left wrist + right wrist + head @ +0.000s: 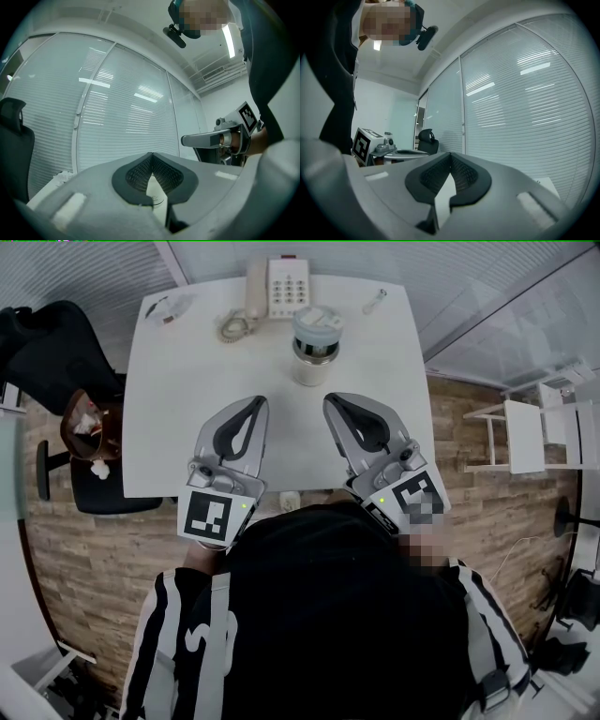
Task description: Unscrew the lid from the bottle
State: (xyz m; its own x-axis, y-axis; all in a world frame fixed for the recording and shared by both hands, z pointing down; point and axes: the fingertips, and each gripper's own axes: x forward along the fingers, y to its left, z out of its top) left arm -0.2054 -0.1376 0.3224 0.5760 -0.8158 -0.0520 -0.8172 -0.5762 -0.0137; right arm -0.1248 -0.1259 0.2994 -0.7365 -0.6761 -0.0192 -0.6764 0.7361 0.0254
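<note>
Both tools are held level and side by side over the near edge of the worktop [178,390], tips aimed at the bottle [313,364]. This looks like a ready or rest pose, not a working one. The left tool [257,401] is closed on nothing, its ribbed pads meeting at the tip. The right tool [330,399] is the same, closed and empty. Neither touches the bottle, which stands upright near the middle of the worktop, just beyond and between the two tips. Its lid [317,322] seems to sit on top, though the head view is too small to show whether it is screwed down. That would fit a bottle waiting to be opened or one capped again.

Behind the bottle lie a phone [287,287] and its coiled cord [234,327]. A small object [374,300] lies at the far right corner and some clutter [167,306] at the far left. All of it is well apart from the bottle, and the worktop between the tools and the bottle is bare, so nothing blocks a reach. A black chair [42,352] stands to the left.
</note>
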